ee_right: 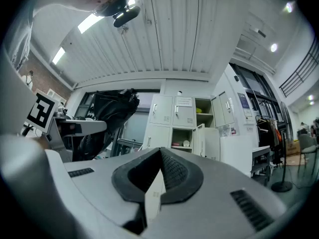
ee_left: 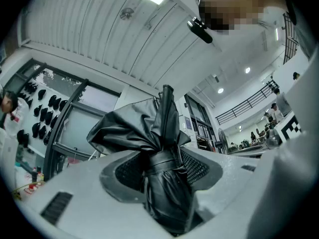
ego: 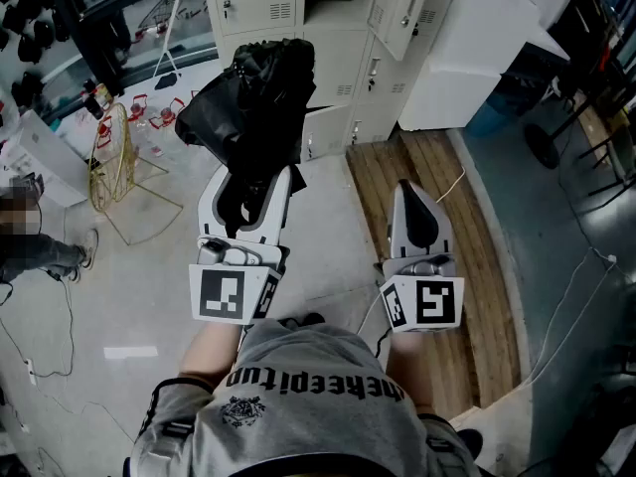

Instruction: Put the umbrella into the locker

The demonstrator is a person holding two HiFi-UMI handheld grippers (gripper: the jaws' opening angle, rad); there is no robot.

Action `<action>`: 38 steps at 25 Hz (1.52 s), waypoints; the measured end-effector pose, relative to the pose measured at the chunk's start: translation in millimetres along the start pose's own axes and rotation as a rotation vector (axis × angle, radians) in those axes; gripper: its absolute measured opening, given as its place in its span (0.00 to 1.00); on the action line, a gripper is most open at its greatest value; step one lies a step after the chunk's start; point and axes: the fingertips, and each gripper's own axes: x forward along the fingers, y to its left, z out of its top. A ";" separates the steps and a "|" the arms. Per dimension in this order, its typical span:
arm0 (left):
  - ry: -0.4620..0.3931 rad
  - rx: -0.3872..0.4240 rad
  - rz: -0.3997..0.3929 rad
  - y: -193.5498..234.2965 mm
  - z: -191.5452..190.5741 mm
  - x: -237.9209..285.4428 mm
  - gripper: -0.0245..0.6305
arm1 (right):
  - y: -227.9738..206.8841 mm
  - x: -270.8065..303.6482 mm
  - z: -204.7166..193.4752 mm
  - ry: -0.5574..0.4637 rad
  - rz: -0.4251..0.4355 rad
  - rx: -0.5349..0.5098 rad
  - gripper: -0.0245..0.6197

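Black folded fabric umbrella clamped at strapped waist by left gripper, held short of pale grey metal lockers. Right gripper closed, nothing held. Risk: loose canopy folds snagged on compartment edge, umbrella dragged from jaws.
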 end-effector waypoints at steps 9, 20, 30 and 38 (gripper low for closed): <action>-0.005 0.016 0.005 -4.2 5.0 0.3 0.38 | -1.8 0.5 1.7 -0.006 0.008 0.002 0.04; 0.003 0.031 0.016 -6.5 5.7 0.2 0.38 | -1.9 2.0 8.8 -0.060 0.046 -0.027 0.04; 0.004 0.027 0.001 1.3 -9.9 34.7 0.38 | -11.3 34.1 -3.7 -0.044 0.105 0.024 0.04; -0.012 0.019 -0.033 32.2 -31.6 96.4 0.38 | -36.6 104.7 -14.6 -0.055 0.043 0.065 0.04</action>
